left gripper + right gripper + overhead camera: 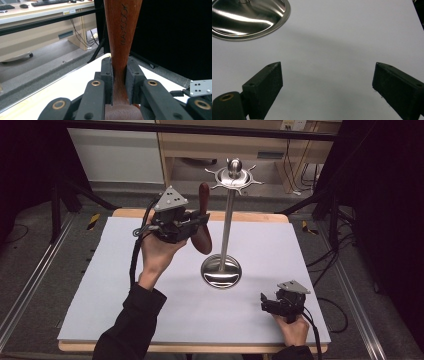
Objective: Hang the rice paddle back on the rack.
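On the white table top (165,320) stands one steel utensil stand (222,270): a round mirror-bright base, a thin upright pole and a crown of small hooks around a ball at the top. It stands just right of the left gripper (192,222), between that gripper and the right gripper (265,302), and its pole rises close beside the one wooden utensil (202,237) held up above the table. The left gripper's two black pads are clamped on the utensil's narrow neck; in the left gripper view the reddish-brown handle (122,37) rises straight up from between the pads, and the word MAXCOOK is burned along it. The utensil's broad end hangs below the jaws, clear of the table.

The right gripper rests low near the table's near right corner, well apart from the stand's base (249,18), its two jaws spread wide with only bare white surface between them.

Behind the table are a pale wooden desk, a keyboard and mouse on it, and loose cables on the grey floor.
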A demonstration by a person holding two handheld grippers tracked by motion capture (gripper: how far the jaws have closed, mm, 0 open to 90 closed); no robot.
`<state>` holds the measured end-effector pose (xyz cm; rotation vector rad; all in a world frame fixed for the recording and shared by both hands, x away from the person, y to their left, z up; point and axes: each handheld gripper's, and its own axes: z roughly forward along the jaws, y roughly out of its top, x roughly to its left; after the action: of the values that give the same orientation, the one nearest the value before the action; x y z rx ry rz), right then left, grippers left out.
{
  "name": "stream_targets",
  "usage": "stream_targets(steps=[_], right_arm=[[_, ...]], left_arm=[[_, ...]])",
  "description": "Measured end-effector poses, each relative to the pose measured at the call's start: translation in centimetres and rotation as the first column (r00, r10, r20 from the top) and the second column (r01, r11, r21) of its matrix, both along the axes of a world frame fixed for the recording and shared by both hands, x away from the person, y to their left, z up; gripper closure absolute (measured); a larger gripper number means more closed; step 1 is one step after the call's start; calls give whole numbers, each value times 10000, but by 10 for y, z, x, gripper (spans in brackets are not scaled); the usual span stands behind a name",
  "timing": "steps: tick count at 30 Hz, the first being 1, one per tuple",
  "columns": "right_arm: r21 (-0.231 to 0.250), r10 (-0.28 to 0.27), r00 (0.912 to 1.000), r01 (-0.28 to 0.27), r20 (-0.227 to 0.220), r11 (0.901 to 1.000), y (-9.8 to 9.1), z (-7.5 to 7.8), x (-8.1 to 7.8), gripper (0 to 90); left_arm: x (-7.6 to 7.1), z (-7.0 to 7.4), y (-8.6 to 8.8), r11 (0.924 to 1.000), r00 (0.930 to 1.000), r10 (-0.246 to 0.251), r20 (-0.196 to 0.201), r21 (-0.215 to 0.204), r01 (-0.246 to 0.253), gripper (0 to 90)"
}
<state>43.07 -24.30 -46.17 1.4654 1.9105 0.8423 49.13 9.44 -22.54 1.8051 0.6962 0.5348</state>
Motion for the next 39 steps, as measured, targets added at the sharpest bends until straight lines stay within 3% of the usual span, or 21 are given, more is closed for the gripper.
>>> stream_targets(steps=[30,31,32,39], right_arm=[[30,26,10000,-26,36,10000,0,1,-1,98],[23,32,10000,-32,47,10000,0,1,-1,98],[37,15,10000,-15,43,10000,0,1,-1,98],[60,17,10000,-18,41,10000,-1,1,-1,98]], left_arm=[[13,2,-11,9998,9998,69,-161,206,-66,776],[26,11,-1,9773,9848,-805,1538,2063,477,776],[29,11,-1,9740,9827,-1002,1561,2172,648,776],[33,10,-5,9742,9845,-943,1476,2172,607,776]])
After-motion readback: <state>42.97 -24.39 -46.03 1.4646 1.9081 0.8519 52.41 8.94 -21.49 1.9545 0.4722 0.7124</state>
